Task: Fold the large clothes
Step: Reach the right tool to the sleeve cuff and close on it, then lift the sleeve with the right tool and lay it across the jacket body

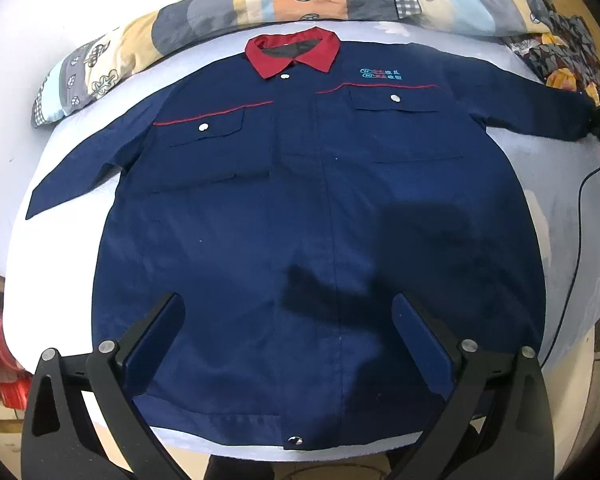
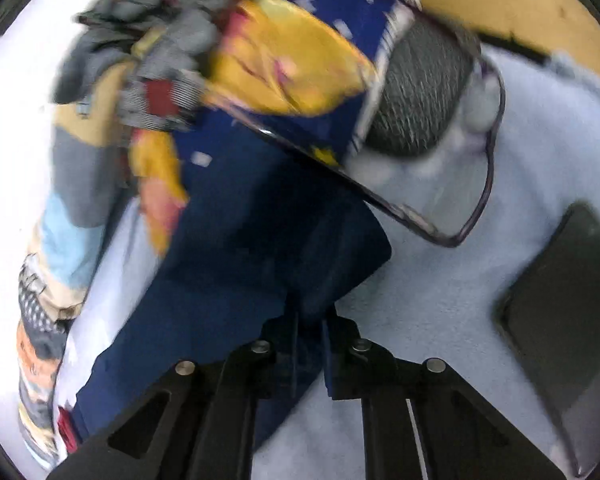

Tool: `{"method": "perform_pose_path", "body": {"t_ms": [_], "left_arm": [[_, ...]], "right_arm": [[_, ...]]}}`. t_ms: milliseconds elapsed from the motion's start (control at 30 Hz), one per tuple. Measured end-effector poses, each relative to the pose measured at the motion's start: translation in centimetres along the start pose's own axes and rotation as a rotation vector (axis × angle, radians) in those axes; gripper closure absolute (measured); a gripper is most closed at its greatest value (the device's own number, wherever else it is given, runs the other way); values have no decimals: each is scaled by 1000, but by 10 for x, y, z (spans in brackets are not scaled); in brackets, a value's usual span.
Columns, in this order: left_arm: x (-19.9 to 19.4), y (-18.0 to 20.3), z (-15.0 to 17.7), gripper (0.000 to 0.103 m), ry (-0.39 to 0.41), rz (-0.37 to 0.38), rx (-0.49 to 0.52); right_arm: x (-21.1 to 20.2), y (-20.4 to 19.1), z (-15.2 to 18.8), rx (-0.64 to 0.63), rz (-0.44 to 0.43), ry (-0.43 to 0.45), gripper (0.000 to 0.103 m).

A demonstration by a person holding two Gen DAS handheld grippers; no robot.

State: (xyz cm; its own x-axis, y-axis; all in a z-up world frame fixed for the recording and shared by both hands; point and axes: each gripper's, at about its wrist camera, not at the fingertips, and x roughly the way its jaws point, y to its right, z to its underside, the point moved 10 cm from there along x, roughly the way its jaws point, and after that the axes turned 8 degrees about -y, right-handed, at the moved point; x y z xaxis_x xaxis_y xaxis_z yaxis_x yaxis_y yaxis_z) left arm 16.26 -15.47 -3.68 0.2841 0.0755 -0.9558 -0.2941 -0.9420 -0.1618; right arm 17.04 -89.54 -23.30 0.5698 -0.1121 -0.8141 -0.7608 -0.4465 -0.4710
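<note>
Jacket: the navy work jacket (image 1: pixel 300 200) lies face up and flat on the pale bed (image 1: pixel 80 80), red collar (image 1: pixel 292 54) toward the top of the left wrist view, both sleeves spread outward, so every fold line is easy to reach.
Left claw: the left claw (image 1: pixel 288 340) hovers over the hem near the bottom of its frame, jaws wide apart and holding nothing, probably waiting until its side's turn.
Right claw: the right claw (image 2: pixel 310 344) has its jaws drawn together on the sleeve cuff (image 2: pixel 320 256), low in the centre of its blurred frame; pinching the sleeve end gives control of the whole sleeve for carrying it across the body.
Surroundings: a patchwork quilt (image 1: pixel 260 0) is bunched along the top edge; a pile of patterned clothes (image 2: pixel 280 60) sits beside the cuff.
</note>
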Motion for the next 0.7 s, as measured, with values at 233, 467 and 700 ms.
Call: {"method": "perform_pose_path", "body": {"t_ms": [233,467,700], "left_arm": [[-34,-12,-14,0,50,12,1],[-81,-56,-36,0,115,19,-47],[-125,-118,-44,0,137,12,-114]], "right_arm": [[-69,-38,23,-32,-101,64,93],[-125,-87,37,-83,-123,63,93],[-182,-140,68,-103,-131,57,93]]}}
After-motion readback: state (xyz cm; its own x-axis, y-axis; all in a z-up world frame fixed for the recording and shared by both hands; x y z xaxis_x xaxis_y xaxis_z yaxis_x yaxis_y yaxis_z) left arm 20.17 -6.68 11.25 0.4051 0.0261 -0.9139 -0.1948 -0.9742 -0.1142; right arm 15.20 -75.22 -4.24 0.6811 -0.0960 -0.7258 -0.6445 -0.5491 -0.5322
